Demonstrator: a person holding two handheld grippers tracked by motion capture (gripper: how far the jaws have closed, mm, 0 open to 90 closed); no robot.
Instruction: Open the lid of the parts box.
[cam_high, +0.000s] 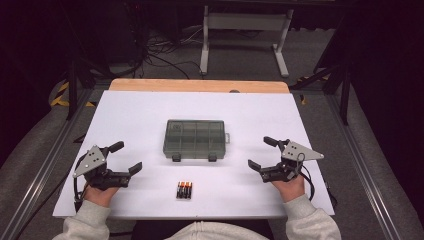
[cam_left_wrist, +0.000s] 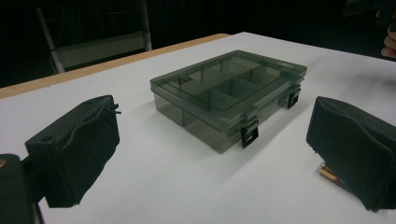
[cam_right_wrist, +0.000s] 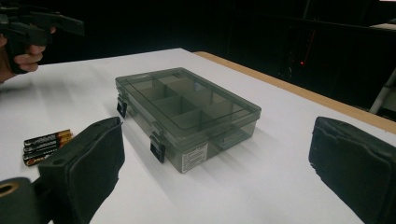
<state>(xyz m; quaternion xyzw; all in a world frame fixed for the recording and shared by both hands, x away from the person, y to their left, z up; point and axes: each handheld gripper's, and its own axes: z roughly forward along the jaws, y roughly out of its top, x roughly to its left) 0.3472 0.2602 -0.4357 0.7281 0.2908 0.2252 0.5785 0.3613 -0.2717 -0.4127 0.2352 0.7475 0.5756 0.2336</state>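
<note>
White matte tabletop (cam_high: 130, 125): smoky translucent plastic box (cam_high: 194, 138) (latched); left gripper (cam_high: 127, 157) and right gripper (cam_high: 260, 152) both gape empty.

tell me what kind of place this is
Probably a lab bench set up for recording handling work: a white table in a dark room, cables on the floor behind, and only a closed box and batteries laid out.

White table top (cam_high: 130, 115); wooden edge (cam_high: 200, 85) behind; grey floor (cam_high: 240, 55).

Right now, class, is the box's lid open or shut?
Shut: the lid lies flat on the box, with both black latches down over the front edge.
</note>
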